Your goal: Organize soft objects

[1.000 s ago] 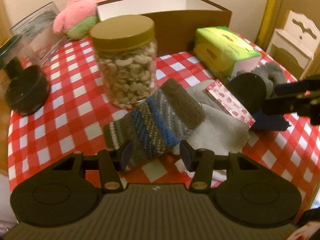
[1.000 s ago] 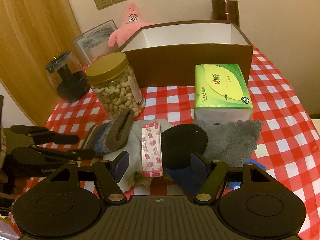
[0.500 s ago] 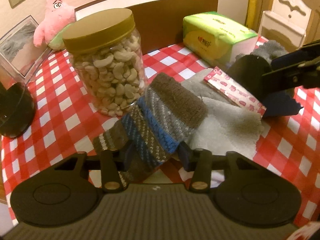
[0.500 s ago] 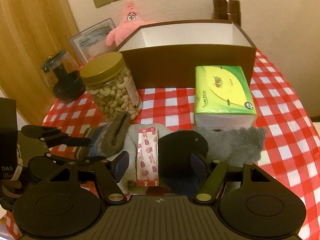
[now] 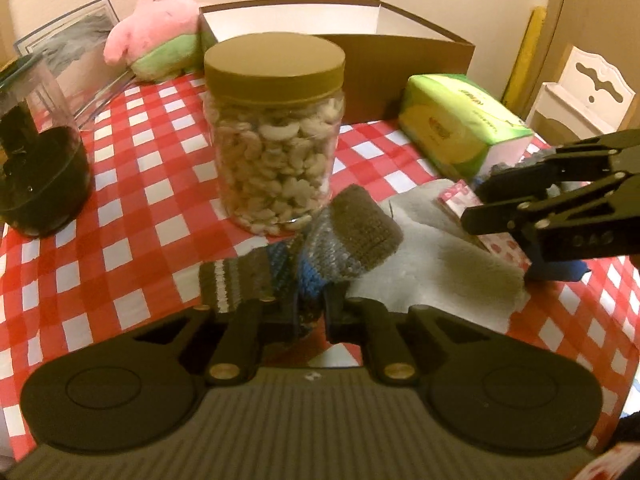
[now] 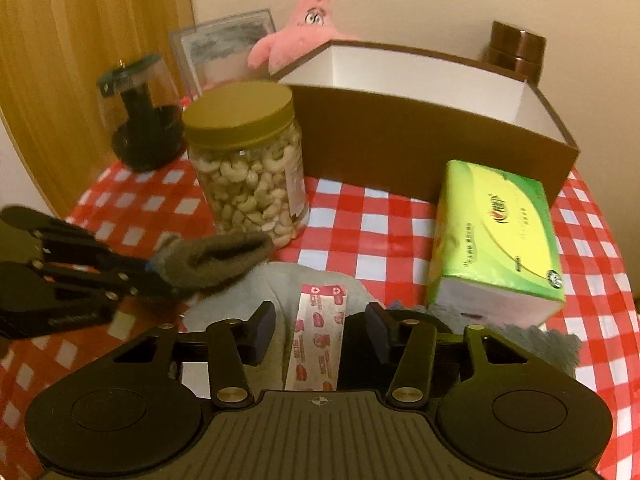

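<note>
My left gripper (image 5: 310, 308) is shut on a striped grey, blue and brown knitted sock (image 5: 320, 248) and holds it just above the red checked tablecloth; the sock also shows in the right wrist view (image 6: 212, 258). My right gripper (image 6: 320, 328) is open, its fingers either side of a pink bandage packet (image 6: 318, 332) that lies on a white fluffy cloth (image 5: 436, 280). A grey towel (image 6: 552, 340) lies at the right. A brown open box (image 6: 420, 128) with white inside stands behind.
A cashew jar (image 5: 276, 136) with a gold lid stands just beyond the sock. A green tissue pack (image 6: 496, 240) lies in front of the box. A dark glass jar (image 5: 36, 164) is at the left. A pink plush (image 5: 160, 32) sits at the back.
My left gripper has closed on the sock and lifted its end, which now bunches up. My right gripper has moved forward over the bandage packet and its jaws have narrowed a little.
</note>
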